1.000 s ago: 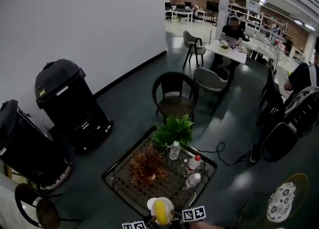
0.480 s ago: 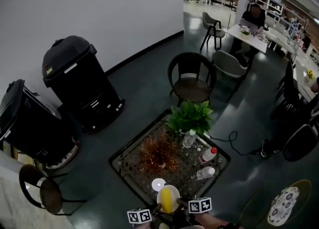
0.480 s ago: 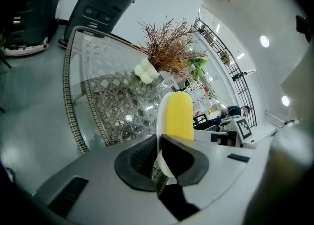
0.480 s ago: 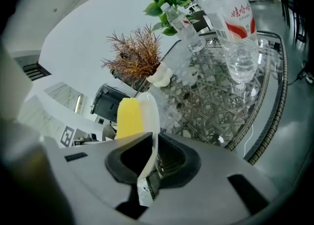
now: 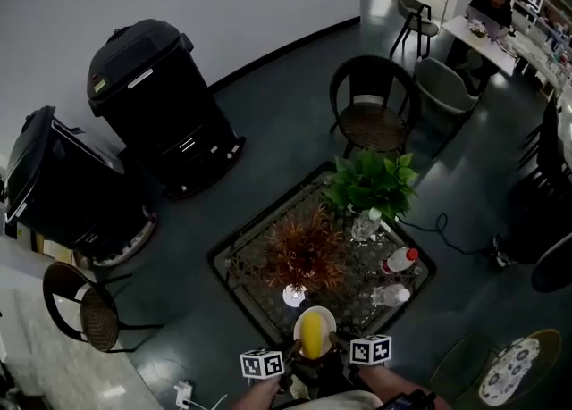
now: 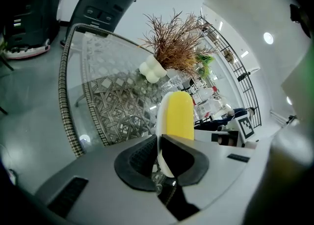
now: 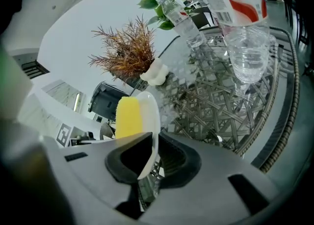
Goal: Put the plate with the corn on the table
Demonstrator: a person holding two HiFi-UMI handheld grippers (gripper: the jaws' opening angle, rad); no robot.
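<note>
A white plate [image 5: 315,321] carrying a yellow corn cob [image 5: 312,337] hangs over the near corner of the glass-topped wicker table [image 5: 246,252]. Both grippers grip it from opposite sides. My left gripper [image 5: 293,356] is shut on the plate's left rim [image 6: 159,113], with the corn [image 6: 177,116] just beyond its jaws [image 6: 159,143]. My right gripper [image 5: 338,346] is shut on the right rim [image 7: 150,113], the corn [image 7: 128,117] lying past the jaws [image 7: 149,154]. Whether the plate touches the glass cannot be told.
On the table stand a dried brown plant [image 5: 304,252] in a white vase [image 5: 293,295], a green plant [image 5: 371,180] and three water bottles [image 5: 398,261]. Two black bins [image 5: 161,104] stand left. A wicker chair [image 5: 371,104] is behind the table, a small chair [image 5: 85,310] at lower left.
The head view has tilted down and closed in on the table. The plate with corn, still held by both grippers, now shows higher in the view, over the table's near corner.
</note>
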